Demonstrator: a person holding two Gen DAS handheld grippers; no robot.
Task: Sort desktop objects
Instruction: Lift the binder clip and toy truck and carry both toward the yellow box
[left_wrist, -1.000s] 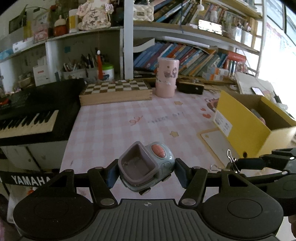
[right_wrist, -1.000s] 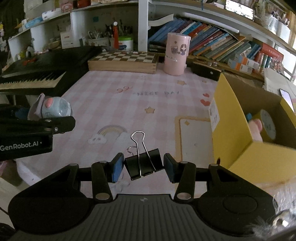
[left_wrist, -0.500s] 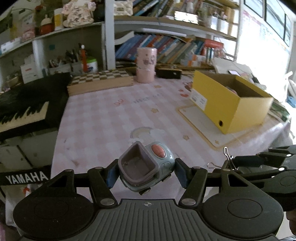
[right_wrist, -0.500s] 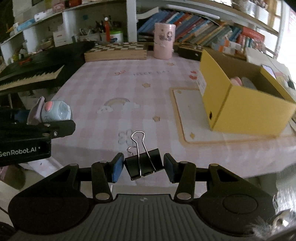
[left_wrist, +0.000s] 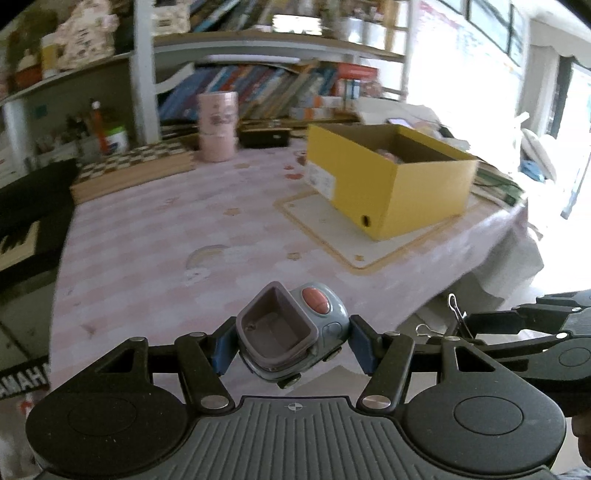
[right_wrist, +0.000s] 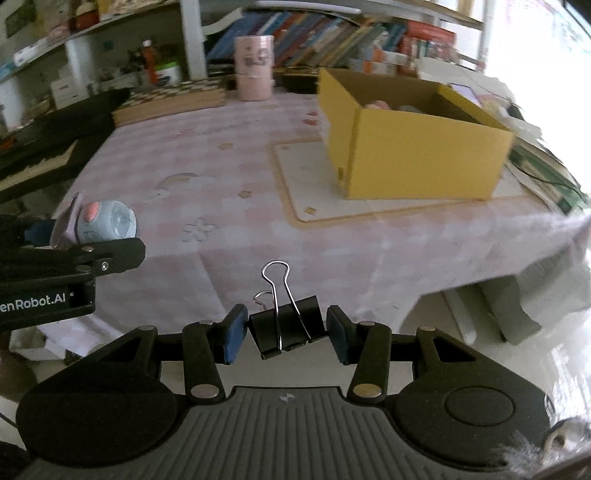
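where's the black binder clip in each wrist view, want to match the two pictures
Left wrist view: the black binder clip shows at the right edge, low, only its wire handles clear, held in the right gripper.
Right wrist view: the clip sits bottom centre, pinched between the blue pads.
Shared landmark: the yellow box, right of centre on the table in both.

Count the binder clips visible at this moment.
1. A black binder clip sits clamped in the right gripper, off the near table edge. More could lie hidden inside the yellow box, whose contents are mostly out of sight.
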